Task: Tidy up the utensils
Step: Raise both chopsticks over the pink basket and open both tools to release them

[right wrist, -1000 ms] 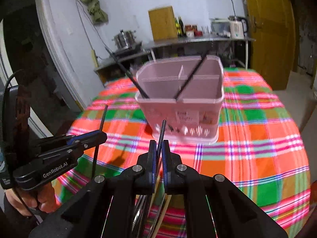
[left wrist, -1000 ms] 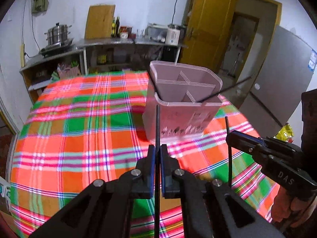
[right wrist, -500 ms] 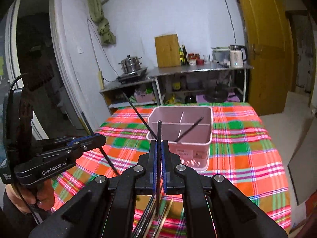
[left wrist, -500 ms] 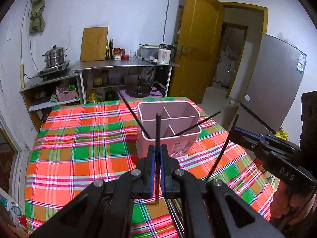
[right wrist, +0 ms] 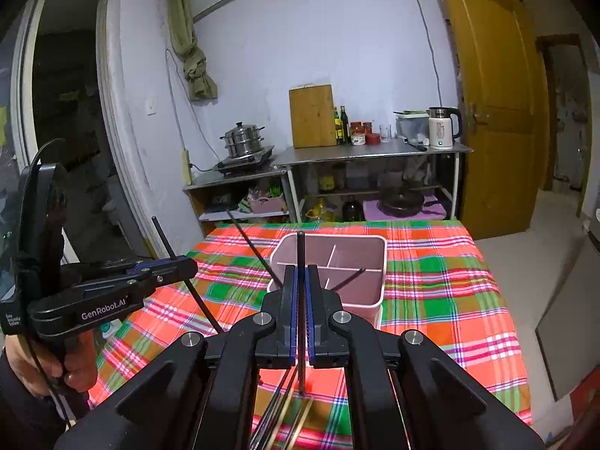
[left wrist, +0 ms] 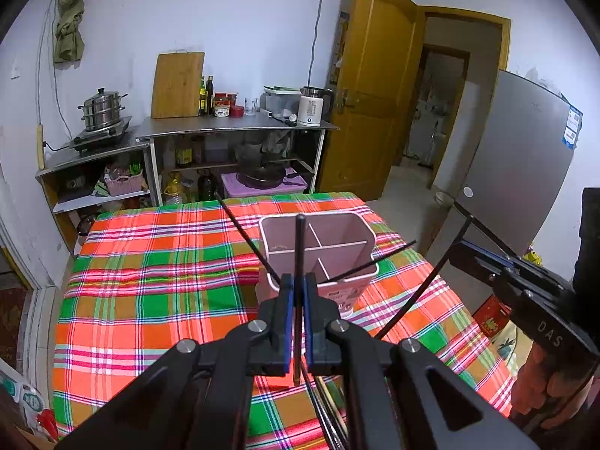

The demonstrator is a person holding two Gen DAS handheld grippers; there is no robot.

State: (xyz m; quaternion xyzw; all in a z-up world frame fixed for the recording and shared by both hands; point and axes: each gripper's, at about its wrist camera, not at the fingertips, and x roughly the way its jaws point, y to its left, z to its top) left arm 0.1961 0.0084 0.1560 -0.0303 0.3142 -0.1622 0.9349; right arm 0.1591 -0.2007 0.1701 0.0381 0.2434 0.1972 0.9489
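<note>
A pink divided utensil holder (left wrist: 337, 247) (right wrist: 360, 255) stands on the plaid tablecloth with two black chopsticks leaning in it. My left gripper (left wrist: 296, 285) is shut on a black chopstick (left wrist: 299, 240), held upright above the table in front of the holder. My right gripper (right wrist: 301, 281) is shut on another black chopstick (right wrist: 300, 255), also upright. Each gripper shows in the other's view, the right (left wrist: 465, 251) and the left (right wrist: 183, 266). More chopsticks (right wrist: 285, 412) (left wrist: 326, 408) lie on the cloth below the grippers.
The table (left wrist: 150, 281) carries a red, green and orange plaid cloth. Behind it stand steel shelves (left wrist: 232, 127) with a steamer pot, cutting board, bottles and kettle. A yellow door (left wrist: 375, 105) is at the right, a grey fridge (left wrist: 525, 157) beyond.
Both grippers have risen and drawn back from the holder, each still gripping its chopstick. The holder now looks smaller and farther away.
</note>
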